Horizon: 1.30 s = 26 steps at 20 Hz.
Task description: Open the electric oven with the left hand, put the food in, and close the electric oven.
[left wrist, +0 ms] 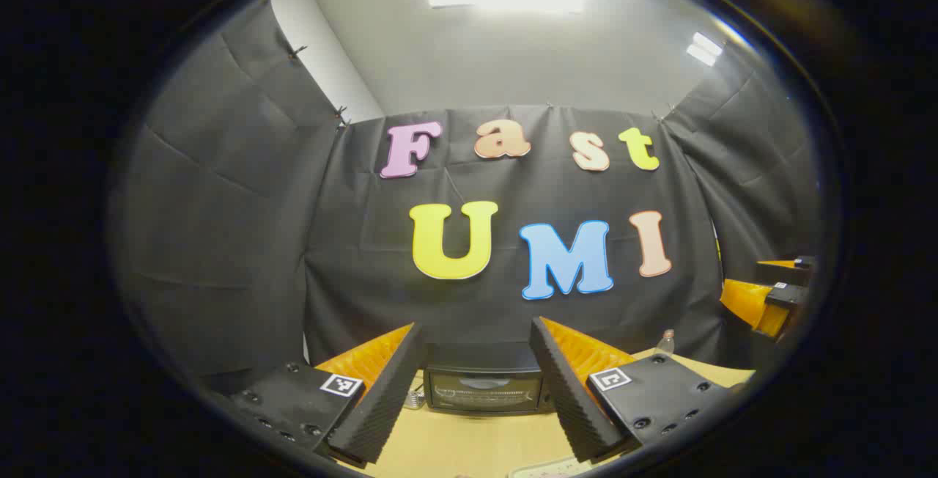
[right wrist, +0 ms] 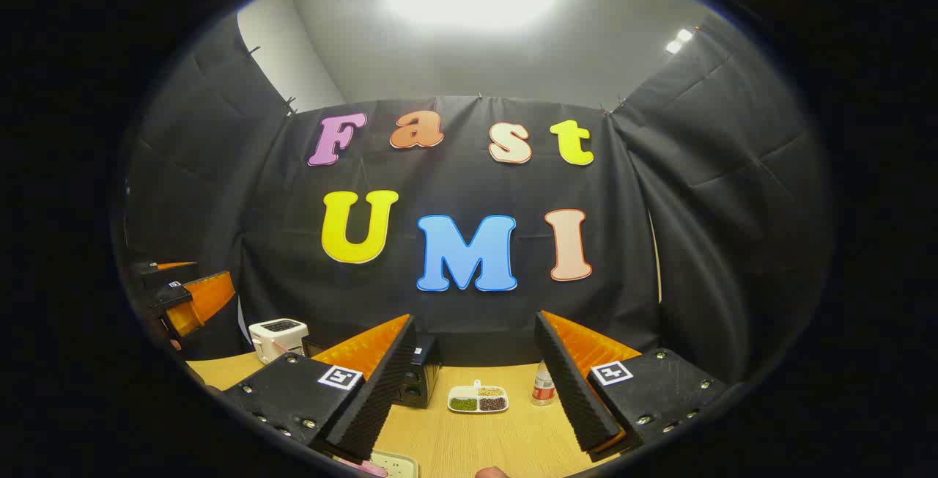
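Between the fingers of the left gripper [left wrist: 476, 390], in the left gripper view, the electric oven [left wrist: 484, 383] stands at the far side of the wooden table [left wrist: 469, 445], against the booth wall. Its glass door [left wrist: 484, 394] appears closed. The left gripper's fingers are spread wide and hold nothing; they hang well short of the oven.

The right gripper [right wrist: 476, 394] is likewise spread wide and empty, raised above the table. In the right gripper view the oven's dark side [right wrist: 419, 375] shows just behind the near finger, with a white toaster [right wrist: 277, 337] farther left.

Step in hand: judged from the closed door and both empty grippers, the task stands at its start, with the approach to the oven door not yet completed. The next move calls for lowering the left gripper toward the door's top edge, where a handle would be expected; the handle itself is too small to make out.

Containers: a white divided dish [right wrist: 478, 399] lies on the table, holding green, tan and dark portions in separate compartments. A small bottle [right wrist: 543, 386] stands just beside it. A pale tray edge [right wrist: 392, 465] shows at the bottom; its contents are probably the food, but cannot be confirmed.
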Each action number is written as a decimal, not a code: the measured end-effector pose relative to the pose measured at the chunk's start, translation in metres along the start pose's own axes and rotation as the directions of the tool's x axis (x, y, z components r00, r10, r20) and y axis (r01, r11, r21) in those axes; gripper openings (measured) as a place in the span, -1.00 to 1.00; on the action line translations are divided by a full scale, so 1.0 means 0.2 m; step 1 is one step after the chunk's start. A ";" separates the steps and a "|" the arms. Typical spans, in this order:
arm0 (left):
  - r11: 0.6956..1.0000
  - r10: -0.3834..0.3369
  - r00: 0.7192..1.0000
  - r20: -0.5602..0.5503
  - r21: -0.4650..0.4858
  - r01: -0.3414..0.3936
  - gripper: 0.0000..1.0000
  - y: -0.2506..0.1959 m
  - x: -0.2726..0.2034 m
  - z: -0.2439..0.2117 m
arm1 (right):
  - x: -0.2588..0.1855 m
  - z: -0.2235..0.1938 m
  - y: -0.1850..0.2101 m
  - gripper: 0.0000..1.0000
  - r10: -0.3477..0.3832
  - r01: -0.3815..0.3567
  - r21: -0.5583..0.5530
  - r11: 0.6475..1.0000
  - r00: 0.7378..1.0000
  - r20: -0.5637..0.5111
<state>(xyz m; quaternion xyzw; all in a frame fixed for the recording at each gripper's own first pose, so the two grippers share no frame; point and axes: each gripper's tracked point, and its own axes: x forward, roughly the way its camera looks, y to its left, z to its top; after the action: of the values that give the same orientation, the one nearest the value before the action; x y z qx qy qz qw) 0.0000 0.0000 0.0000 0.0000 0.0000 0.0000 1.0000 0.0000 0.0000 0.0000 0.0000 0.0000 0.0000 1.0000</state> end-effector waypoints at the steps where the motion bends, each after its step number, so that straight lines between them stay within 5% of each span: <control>1: 1.000 -0.005 1.000 -0.002 0.003 0.005 1.00 -0.01 -0.01 0.00 | 0.00 -0.01 -0.01 0.96 -0.003 0.003 0.002 1.000 1.000 -0.006; 18: 1.000 -0.020 1.000 -0.002 0.007 0.020 1.00 -0.12 -0.09 0.02 | -0.04 0.01 -0.11 0.96 0.008 -0.008 -0.011 1.000 1.000 0.015; 22: 1.000 0.001 1.000 0.001 0.019 -0.001 0.83 -0.15 -0.06 0.03 | -0.03 -0.01 -0.13 0.96 0.036 -0.036 -0.007 0.999 0.999 0.021; 26: 0.999 0.033 0.999 -0.013 0.023 -0.033 0.98 -0.16 -0.01 0.00 | -0.01 -0.09 -0.14 0.96 0.101 -0.101 0.011 0.995 0.995 0.016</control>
<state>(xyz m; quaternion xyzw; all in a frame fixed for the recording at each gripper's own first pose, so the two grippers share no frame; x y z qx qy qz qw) -0.0029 -0.0317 -0.0005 0.0115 0.0067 0.0166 0.9998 -0.0022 -0.0286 -0.0178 0.0057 -0.0079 0.0504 0.9987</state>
